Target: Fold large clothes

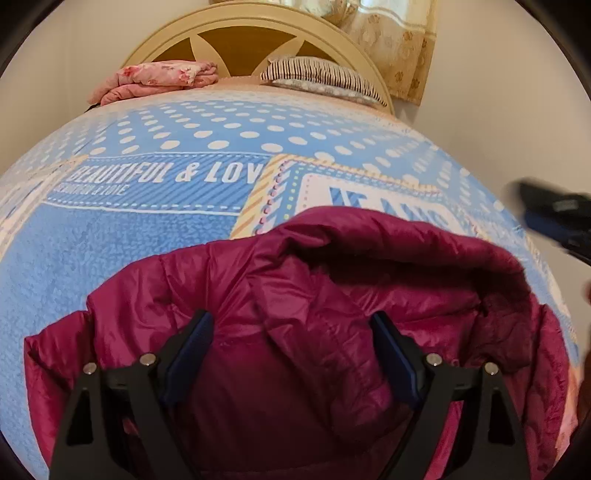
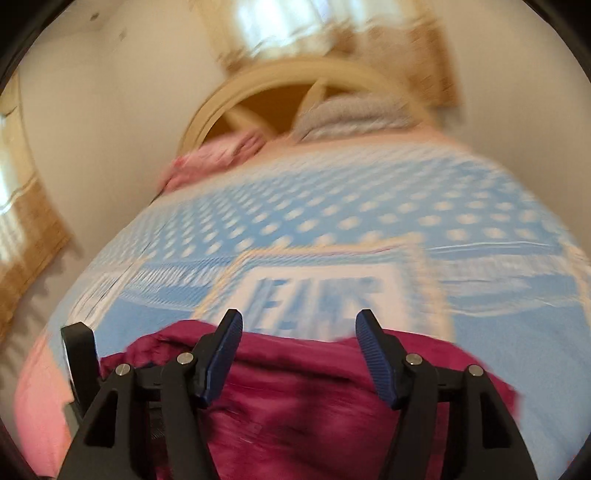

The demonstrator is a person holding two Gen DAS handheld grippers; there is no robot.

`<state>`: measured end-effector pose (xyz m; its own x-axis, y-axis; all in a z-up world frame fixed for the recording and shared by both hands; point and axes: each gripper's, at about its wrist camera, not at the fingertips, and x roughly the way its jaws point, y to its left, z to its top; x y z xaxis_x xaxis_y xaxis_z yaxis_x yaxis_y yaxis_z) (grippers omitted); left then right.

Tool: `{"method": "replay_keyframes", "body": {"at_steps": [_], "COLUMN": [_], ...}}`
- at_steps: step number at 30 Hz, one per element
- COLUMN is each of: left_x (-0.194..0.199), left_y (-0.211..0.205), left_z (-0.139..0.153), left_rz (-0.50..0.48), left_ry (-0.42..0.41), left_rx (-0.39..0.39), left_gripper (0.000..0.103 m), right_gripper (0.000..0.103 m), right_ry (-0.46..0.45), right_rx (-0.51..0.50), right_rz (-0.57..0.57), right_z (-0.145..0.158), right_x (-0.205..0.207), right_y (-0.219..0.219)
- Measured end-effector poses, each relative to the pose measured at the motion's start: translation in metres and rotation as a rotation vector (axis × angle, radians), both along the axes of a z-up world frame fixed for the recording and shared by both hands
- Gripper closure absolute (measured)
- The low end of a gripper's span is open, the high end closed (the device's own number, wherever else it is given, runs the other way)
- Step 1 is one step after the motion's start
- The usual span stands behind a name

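Fingers (image 1: 199, 354) of the left gripper (image 1: 291, 325) stood spread, holding nothing, over a maroon jacket (image 1: 295, 314) lying on the bed (image 1: 147, 240). Right gripper (image 2: 299, 328) likewise spread and empty; its view blurred. Advice: take matching edges with both grippers, lift evenly, and lay the puffy cloth flat to avoid bunching.

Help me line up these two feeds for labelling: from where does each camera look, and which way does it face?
Left wrist: sits on the left gripper above the magenta jacket, facing up the bed toward the headboard; its own open fingers show, and the right gripper blurs in at the right edge.
Right wrist: sits on the right gripper, over the jacket's edge, facing the headboard, motion-blurred; its open fingers show, with a black part, probably the left gripper, at lower left.
Shared: jacket, blue dotted bedspread, pink folded cloth, striped pillow.
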<state>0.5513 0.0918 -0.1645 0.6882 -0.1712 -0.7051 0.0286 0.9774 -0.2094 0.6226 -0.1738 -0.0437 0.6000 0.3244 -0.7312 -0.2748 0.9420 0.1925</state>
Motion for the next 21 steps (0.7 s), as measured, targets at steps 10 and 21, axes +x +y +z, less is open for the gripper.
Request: {"method": "replay_keyframes", "body": {"at_steps": [10,21], "left_x": [-0.021,0.042], "left_y": [0.027,-0.029], "left_z": [0.045,0.013], "left_rz": [0.04,0.088], "left_ry": [-0.16,0.074], "left_rx": [-0.175,0.299], "left_gripper": [0.011,0.008], "right_gripper": [0.039,0.039], "right_ry": [0.14,0.065], "right_rx": [-0.19,-0.133], "right_rz": [0.108,0.129], "right_z": [-0.066,-0.075], "right_x": [-0.015,-0.029], "right_y": [0.004,-0.005]}}
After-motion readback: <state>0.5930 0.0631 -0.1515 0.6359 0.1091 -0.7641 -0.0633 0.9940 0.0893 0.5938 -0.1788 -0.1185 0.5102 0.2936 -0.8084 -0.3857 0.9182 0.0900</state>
